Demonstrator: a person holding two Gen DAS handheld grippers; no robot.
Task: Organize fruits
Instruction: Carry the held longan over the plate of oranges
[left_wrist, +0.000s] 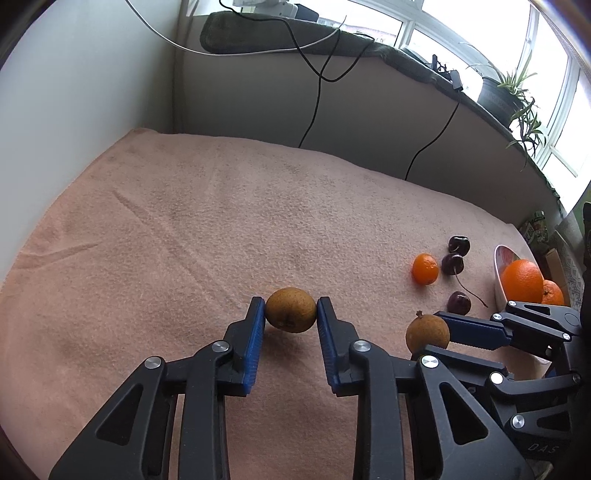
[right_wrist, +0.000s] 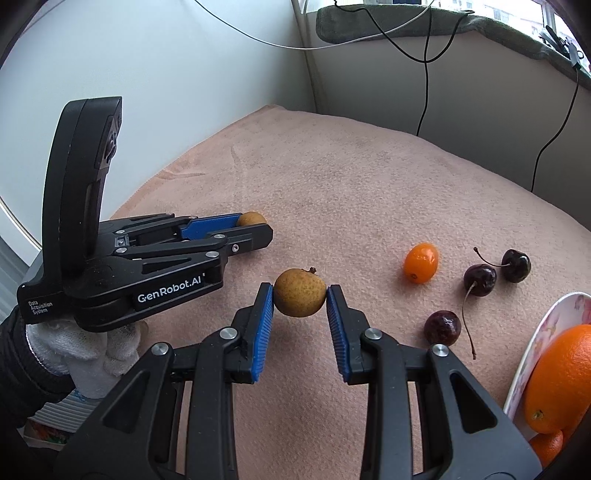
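My left gripper (left_wrist: 291, 312) is shut on a brown longan (left_wrist: 291, 309), held just above the pink towel (left_wrist: 184, 221). My right gripper (right_wrist: 300, 293) is shut on a second brown longan (right_wrist: 300, 292); it shows in the left wrist view (left_wrist: 427, 333) too. The left gripper (right_wrist: 255, 225) with its longan (right_wrist: 251, 218) appears at the left of the right wrist view. A small orange kumquat (right_wrist: 421, 262) and three dark cherries (right_wrist: 479, 280) lie on the towel to the right. A white bowl (right_wrist: 546, 332) at the right edge holds oranges (right_wrist: 561, 380).
The towel (right_wrist: 351, 184) covers the whole surface. A grey wall and window ledge with black cables (left_wrist: 317, 96) stand behind it. Potted plants (left_wrist: 513, 96) sit on the ledge at the far right.
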